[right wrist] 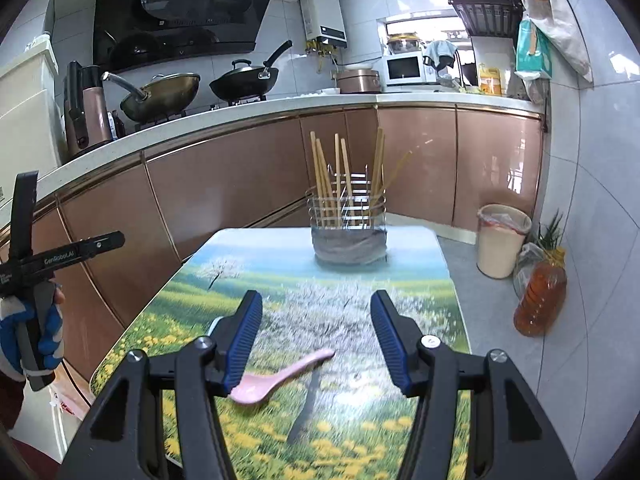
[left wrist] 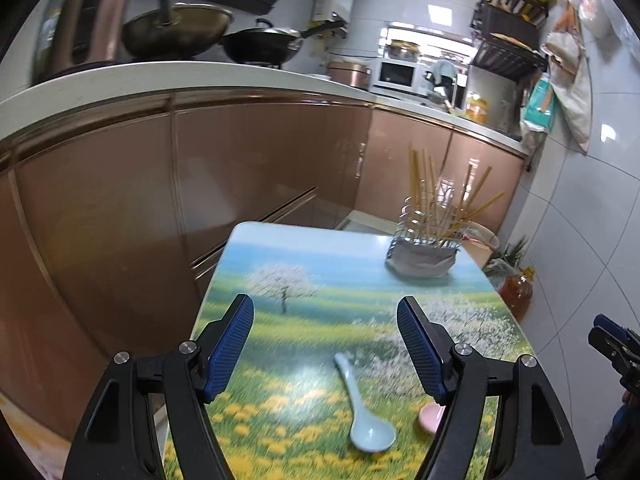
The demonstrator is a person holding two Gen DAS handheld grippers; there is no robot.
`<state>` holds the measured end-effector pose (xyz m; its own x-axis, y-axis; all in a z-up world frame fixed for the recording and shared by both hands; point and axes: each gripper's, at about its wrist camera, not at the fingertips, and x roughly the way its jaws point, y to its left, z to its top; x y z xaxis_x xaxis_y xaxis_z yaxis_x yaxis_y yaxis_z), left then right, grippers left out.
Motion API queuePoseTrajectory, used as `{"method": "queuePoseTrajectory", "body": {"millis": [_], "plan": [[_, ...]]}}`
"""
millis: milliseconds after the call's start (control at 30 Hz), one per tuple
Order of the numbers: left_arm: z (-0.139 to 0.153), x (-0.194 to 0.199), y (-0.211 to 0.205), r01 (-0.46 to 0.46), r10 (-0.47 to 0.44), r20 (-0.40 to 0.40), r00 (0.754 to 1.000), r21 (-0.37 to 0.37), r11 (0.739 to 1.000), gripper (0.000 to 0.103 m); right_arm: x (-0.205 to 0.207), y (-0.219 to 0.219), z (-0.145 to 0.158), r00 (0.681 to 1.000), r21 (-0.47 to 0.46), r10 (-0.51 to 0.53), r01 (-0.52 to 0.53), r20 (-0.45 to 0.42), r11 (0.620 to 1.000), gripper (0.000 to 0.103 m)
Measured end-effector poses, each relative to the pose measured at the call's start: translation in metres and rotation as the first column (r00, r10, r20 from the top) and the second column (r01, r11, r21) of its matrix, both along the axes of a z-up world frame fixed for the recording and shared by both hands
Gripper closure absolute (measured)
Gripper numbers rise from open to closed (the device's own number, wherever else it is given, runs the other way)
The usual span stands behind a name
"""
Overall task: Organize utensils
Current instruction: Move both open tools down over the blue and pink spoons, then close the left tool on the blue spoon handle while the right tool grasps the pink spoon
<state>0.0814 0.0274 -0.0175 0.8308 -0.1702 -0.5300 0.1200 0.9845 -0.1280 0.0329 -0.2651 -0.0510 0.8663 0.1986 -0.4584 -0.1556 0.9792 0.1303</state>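
A pale blue spoon (left wrist: 362,408) lies on the flower-print table (left wrist: 304,280), bowl toward me, between the open jaws of my left gripper (left wrist: 326,312), which hovers above it, empty. A pink spoon (right wrist: 276,378) lies on the table (right wrist: 360,280) just under the left finger of my right gripper (right wrist: 316,306), which is open and empty; in the left wrist view only its bowl (left wrist: 430,416) shows behind the right finger. A wire utensil holder (right wrist: 348,224) with several wooden chopsticks stands at the table's far end, also seen in the left wrist view (left wrist: 424,246).
Brown kitchen cabinets (right wrist: 224,184) run along the left and back, with woks on the counter. A bin (right wrist: 502,240) and an oil bottle (right wrist: 538,300) stand on the floor to the table's right. The left gripper's handle and gloved hand (right wrist: 32,320) show at left.
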Motion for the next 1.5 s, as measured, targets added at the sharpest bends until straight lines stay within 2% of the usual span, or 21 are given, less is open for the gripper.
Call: {"method": "queuePoseTrajectory", "body": {"millis": [133, 333, 833, 1100, 1400, 1500], "plan": [[-0.005, -0.02, 0.006, -0.032, 0.032, -0.002, 0.999, 0.011, 0.999, 0.03, -0.011, 0.006, -0.012, 0.999, 0.023, 0.0, 0.001, -0.047, 1.0, 0.048], [-0.013, -0.026, 0.006, -0.038, 0.039, -0.025, 0.999, 0.031, 0.999, 0.03, -0.007, 0.009, -0.032, 0.991, 0.069, 0.013, -0.004, -0.135, 0.998, 0.048], [-0.059, 0.028, -0.01, -0.002, 0.01, -0.196, 0.981, 0.039, 0.999, 0.03, 0.051, 0.018, -0.083, 0.944, 0.152, 0.041, 0.01, -0.326, 0.988, 0.048], [-0.092, 0.061, -0.023, 0.025, -0.017, -0.316, 0.949, 0.022, 0.999, 0.03, 0.084, 0.021, -0.115, 0.897, 0.194, 0.063, 0.026, -0.438, 0.981, 0.048], [-0.128, 0.09, -0.035, 0.047, -0.05, -0.441, 0.896, -0.017, 0.999, 0.029, 0.11, 0.019, -0.141, 0.853, 0.254, 0.087, 0.055, -0.515, 0.966, 0.048], [-0.138, 0.097, -0.036, 0.049, -0.065, -0.486, 0.872, -0.044, 0.998, 0.029, 0.117, 0.019, -0.147, 0.841, 0.267, 0.096, 0.059, -0.533, 0.962, 0.048]]}}
